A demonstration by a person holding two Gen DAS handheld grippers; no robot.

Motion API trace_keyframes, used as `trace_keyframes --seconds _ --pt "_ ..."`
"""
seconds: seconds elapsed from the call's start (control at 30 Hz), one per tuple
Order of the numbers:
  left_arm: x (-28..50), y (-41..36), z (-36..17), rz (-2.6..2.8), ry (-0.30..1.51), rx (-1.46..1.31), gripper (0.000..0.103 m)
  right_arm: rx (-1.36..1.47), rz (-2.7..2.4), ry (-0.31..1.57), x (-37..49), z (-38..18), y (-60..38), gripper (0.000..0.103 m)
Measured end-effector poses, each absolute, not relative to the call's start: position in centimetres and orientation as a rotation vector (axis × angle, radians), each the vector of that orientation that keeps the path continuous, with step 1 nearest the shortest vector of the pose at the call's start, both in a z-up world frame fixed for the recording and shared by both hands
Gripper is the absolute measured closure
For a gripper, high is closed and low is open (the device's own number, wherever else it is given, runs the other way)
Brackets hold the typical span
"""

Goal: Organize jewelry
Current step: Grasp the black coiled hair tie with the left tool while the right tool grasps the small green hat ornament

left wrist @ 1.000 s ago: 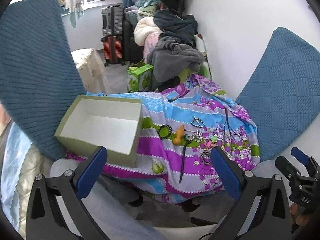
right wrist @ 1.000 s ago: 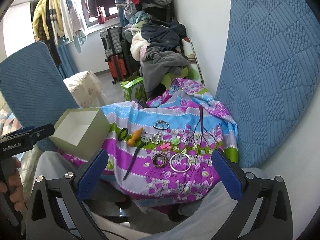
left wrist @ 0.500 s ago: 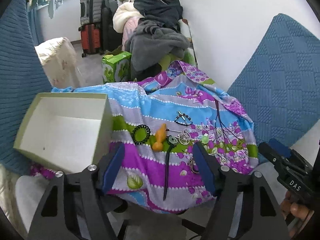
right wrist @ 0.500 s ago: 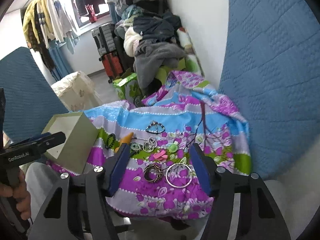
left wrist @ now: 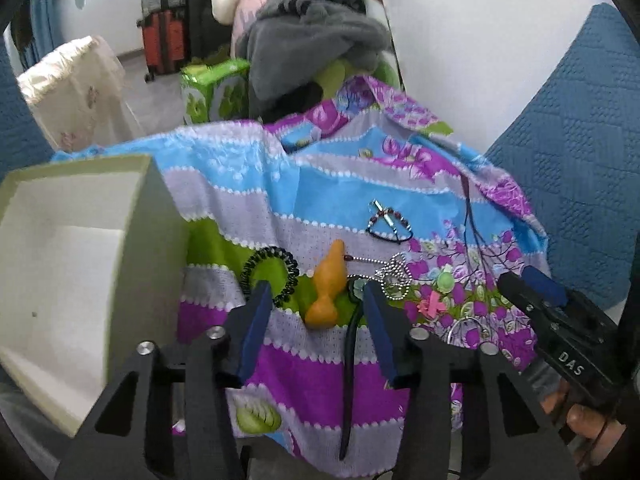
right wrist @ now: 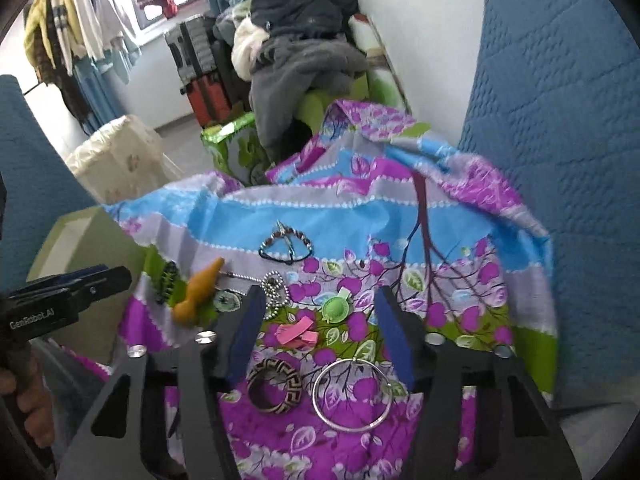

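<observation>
Legibly, "DAS" on right gripper, "GenRobot.AI" on left gripper

The flowered cloth is looking thin and a little shiny. The round bangle is shining like polished metal, and the ball chain too. The green box is appearing as matt cardboard. The blue cover is showing a rough quilted weave

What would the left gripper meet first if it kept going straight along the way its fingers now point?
Most likely the orange gourd-shaped pendant, which lies between the open fingers of the left gripper on the floral cloth; depth is uncertain.
</observation>
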State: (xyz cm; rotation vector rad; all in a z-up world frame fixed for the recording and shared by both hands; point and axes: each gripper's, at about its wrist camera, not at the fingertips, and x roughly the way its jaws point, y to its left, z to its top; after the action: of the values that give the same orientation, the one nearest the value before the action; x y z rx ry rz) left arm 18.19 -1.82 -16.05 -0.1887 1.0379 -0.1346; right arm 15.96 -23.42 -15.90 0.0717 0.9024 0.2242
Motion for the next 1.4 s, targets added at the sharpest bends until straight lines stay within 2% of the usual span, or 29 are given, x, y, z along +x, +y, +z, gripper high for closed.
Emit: trace_keyframes --seconds 0.2,0.47,0.57,0.7,0.77,1.0,1.4 --pt "20.1 -1.1 -18.6 -0.130 1.079 -0.217 0.066 0.067 0.234 0.984 18.4 -19.2 -22.7 0.063" --pt "21.9 -0.7 -20.9 -0.124 1.112 -0.218 0.067 0.033 0.207 1.066 20.2 -22.5 -22.5 0.065" --pt "22.4 -0.7 -21.7 -0.123 1.141 -0.219 0.077 0.028 0.210 1.098 20.5 -23.3 -22.2 0.072" --pt "22.6 -0.7 -22.3 -0.124 1.158 -0.223 0.090 -0.015 0.206 1.102 20.7 -23.7 -21.8 0.073" --pt "22.6 -0.6 -22.4 -0.123 1.163 -0.225 0.093 -0.037 0.201 1.096 20.8 -23.7 -21.6 0.081" --pt "22.1 -0.4 -21.0 -0.129 1.130 -0.241 0.094 -0.018 0.211 1.096 20.6 -23.1 -21.6 0.081" --pt "18.1 -0.4 -16.2 -0.151 1.048 -0.252 0.094 0.010 0.241 1.008 17.0 -17.3 -21.2 0.081"
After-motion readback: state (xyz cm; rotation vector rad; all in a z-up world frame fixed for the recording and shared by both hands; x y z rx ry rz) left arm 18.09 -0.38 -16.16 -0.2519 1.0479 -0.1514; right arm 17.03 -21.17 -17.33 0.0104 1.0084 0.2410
